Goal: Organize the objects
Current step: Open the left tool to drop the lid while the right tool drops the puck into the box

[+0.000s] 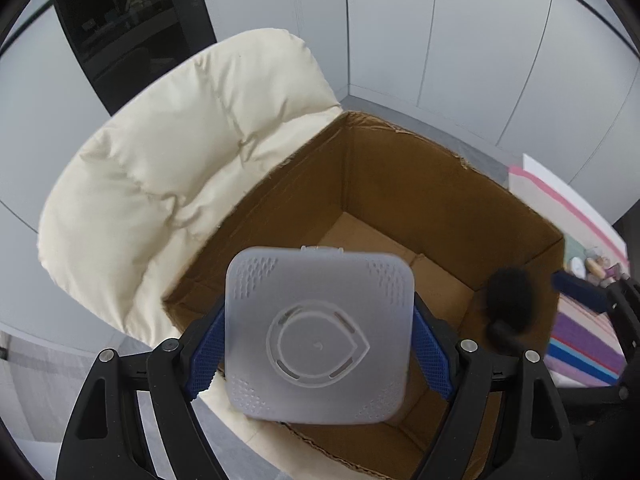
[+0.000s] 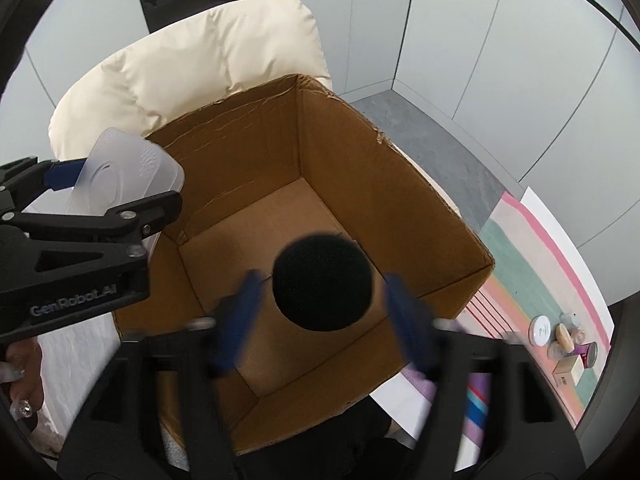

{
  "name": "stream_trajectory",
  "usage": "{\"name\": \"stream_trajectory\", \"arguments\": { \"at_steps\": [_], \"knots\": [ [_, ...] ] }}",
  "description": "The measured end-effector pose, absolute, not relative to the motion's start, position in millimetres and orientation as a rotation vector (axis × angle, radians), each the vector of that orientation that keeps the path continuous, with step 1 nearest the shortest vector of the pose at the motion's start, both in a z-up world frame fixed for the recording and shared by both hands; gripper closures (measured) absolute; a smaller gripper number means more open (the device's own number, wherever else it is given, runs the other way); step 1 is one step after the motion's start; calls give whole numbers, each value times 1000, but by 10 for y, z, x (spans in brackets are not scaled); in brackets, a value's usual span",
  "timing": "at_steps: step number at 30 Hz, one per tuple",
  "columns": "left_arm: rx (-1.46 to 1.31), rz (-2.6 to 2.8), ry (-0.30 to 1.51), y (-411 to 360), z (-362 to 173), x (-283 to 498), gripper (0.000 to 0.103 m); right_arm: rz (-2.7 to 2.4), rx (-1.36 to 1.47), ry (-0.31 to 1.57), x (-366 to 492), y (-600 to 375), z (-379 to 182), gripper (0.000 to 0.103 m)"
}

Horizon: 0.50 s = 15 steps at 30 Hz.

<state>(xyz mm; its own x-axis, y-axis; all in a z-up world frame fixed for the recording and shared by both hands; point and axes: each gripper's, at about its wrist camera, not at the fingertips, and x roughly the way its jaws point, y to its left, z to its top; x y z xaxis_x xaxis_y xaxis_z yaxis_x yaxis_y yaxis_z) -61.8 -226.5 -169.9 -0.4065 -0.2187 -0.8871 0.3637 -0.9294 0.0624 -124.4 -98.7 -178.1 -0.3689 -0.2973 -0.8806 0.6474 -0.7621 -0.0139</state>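
A translucent white square case with rounded corners sits between the blue fingers of my left gripper, which press on its two sides over the near left corner of an open cardboard box. The right wrist view shows the same case held tilted above the box rim. My right gripper is open over the box, its blue fingers blurred. A black fuzzy ball lies loose between them with a gap on each side. That ball has a short stem.
The box rests on a cream padded chair. A striped mat on the right carries several small jars and a little carton. Grey wall panels and a dark panel stand behind. A person's hand holds the left gripper.
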Motion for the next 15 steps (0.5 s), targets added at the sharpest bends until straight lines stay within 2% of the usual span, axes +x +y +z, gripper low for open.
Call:
{"name": "stream_trajectory", "arguments": {
  "at_steps": [1, 2, 15],
  "knots": [
    [1472, -2375, 215, -2274, -1707, -610, 13, -2162, 1273, 479, -1247, -974, -1780, 0],
    [1480, -2381, 214, -2274, -1715, -605, 10, -2169, 1265, 470, -1245, -960, -1773, 0],
    [1527, -2363, 186, -2158, -1782, -589, 8, -2209, 1340, 392, -1288, -674, -1724, 0]
  ]
}}
